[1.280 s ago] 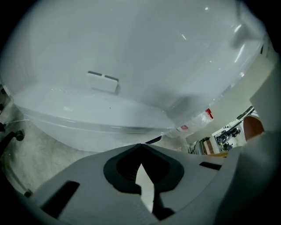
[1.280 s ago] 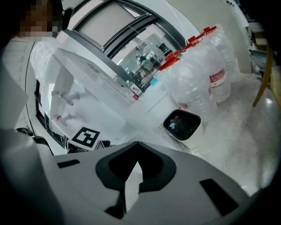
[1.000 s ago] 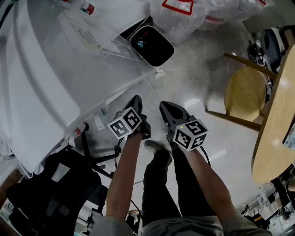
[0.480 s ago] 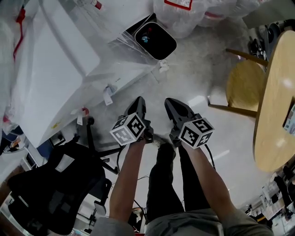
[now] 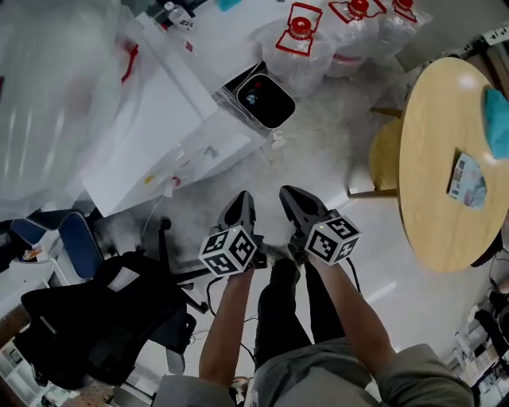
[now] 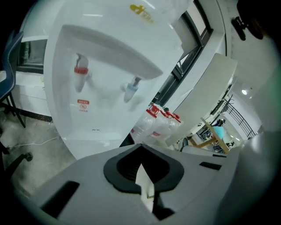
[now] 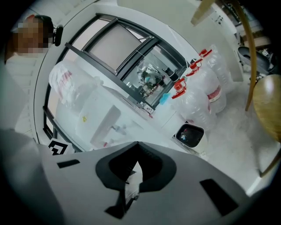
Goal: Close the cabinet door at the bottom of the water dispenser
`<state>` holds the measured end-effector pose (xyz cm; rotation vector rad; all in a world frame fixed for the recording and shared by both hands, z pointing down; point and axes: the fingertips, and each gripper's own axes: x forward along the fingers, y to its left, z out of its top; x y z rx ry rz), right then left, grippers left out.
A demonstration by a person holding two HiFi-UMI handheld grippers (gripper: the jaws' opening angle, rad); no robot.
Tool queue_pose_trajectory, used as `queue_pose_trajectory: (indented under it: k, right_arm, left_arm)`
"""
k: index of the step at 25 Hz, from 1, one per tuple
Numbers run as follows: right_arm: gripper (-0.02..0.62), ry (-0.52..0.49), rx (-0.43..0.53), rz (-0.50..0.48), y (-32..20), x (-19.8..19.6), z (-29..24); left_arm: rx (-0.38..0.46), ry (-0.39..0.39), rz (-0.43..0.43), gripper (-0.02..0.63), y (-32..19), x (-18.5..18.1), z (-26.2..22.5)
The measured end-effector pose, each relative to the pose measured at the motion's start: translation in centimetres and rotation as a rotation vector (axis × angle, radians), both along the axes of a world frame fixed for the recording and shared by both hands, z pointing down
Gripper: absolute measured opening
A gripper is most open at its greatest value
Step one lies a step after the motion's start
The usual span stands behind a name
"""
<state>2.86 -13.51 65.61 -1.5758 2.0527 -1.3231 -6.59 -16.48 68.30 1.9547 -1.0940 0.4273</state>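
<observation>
The tall white plastic water dispenser [image 5: 151, 119] stands at the left side of the grey floor [image 5: 334, 151]. Its bottom cabinet door cannot be made out. The left gripper [image 5: 242, 208] and right gripper [image 5: 293, 200] hover well apart from it, both with jaws closed tip to tip on nothing. Risk: the closed tips may skid off the smooth panel, leaving the door ajar.

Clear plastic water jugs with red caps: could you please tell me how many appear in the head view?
3: one jug beside the black-lined white bin, one in the middle, one rightmost, all along the top edge. More may be hidden.
</observation>
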Motion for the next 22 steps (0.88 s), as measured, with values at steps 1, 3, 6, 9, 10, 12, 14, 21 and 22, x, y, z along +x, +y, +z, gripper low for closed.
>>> queue_pose_trajectory:
  k: [1,3,6,9,10,12,14,21,22]
  right_arm:
    - [0.006,-0.004,0.010,-0.001,0.1,0.0,-1.2]
    - [0.006,-0.009,0.021,-0.006,0.8,-0.3,-3.7]
    - [0.006,-0.013,0.043,-0.018,1.7,-0.8,-7.6]
    - [0.006,-0.006,0.097,-0.045,1.8,-1.3,-12.2]
    - [0.006,-0.004,0.119,-0.054,1.7,-1.5,-13.9]
    - [0.006,-0.001,0.162,-0.067,1.9,-1.9,-17.4]
    - [0.006,0.003,0.205,-0.076,2.2,-2.2,-21.1]
    - [0.006,0.046,0.388,-0.093,1.9,-2.9,-32.3]
    - [0.006,0.052,0.409,-0.096,1.8,-3.1,-33.6]
  left_arm:
    - [0.013,0.007,0.000,0.006,0.2,0.0,-1.4]
    - [0.035,0.017,0.003,0.006,1.0,0.1,-4.4]
    - [0.081,0.026,0.019,0.006,2.2,0.3,-9.0]
    - [0.150,0.044,0.034,0.006,2.2,0.5,-14.0]
    - [0.176,0.051,0.036,0.006,2.2,0.5,-15.8]
    - [0.229,0.056,0.036,0.006,2.3,0.2,-19.7]
    - [0.279,0.061,0.036,0.006,2.6,-0.1,-23.5]
    - [0.458,0.065,0.044,0.006,3.1,-1.5,-33.9]
    - [0.477,0.064,0.043,0.006,3.2,-1.8,-35.0]
